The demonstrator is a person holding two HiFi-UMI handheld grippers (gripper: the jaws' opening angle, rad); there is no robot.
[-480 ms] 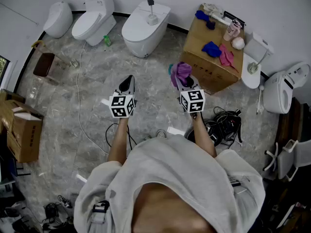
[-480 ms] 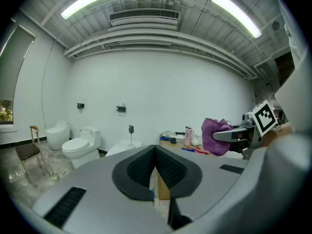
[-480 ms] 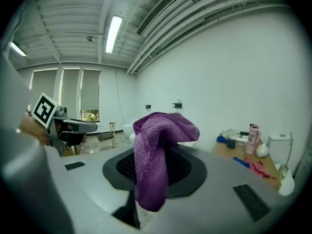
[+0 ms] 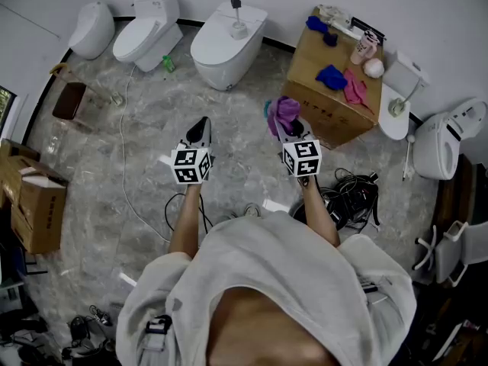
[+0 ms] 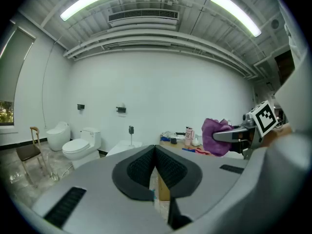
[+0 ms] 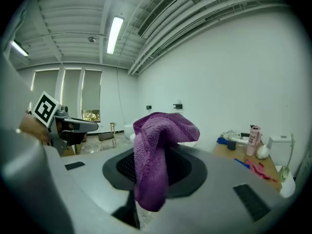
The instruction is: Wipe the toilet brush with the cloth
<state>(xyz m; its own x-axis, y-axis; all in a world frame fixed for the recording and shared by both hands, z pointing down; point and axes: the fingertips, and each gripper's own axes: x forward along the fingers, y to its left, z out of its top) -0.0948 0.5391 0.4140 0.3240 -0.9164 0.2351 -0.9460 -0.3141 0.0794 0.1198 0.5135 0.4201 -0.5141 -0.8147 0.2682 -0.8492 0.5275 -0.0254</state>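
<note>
Nothing has visibly moved in the half second since the earlier frame: both grippers hang level over the marble floor (image 4: 114,166), side by side and apart, pointing toward the far wall. The right gripper (image 4: 288,128) has its jaws closed on a purple cloth (image 6: 151,165), which bunches above them and droops down in front. The left gripper (image 4: 201,126) has its jaws pressed together with nothing between them. What looks like the toilet brush (image 4: 238,17) (a thin upright stalk with a dark top, on a round base) stands on the lid of the middle toilet (image 4: 221,52), well ahead of both grippers and touched by neither.

The cloth is in hand and the brush not yet reached, so the wiping itself appears not to have begun. The next move likely calls for carrying both grippers forward to the toilet, parting the left jaws to take the brush by its handle and steady it, then bringing the cloth against the stalk. Lifting a light, top-heavy brush from its base may tip it.
</note>
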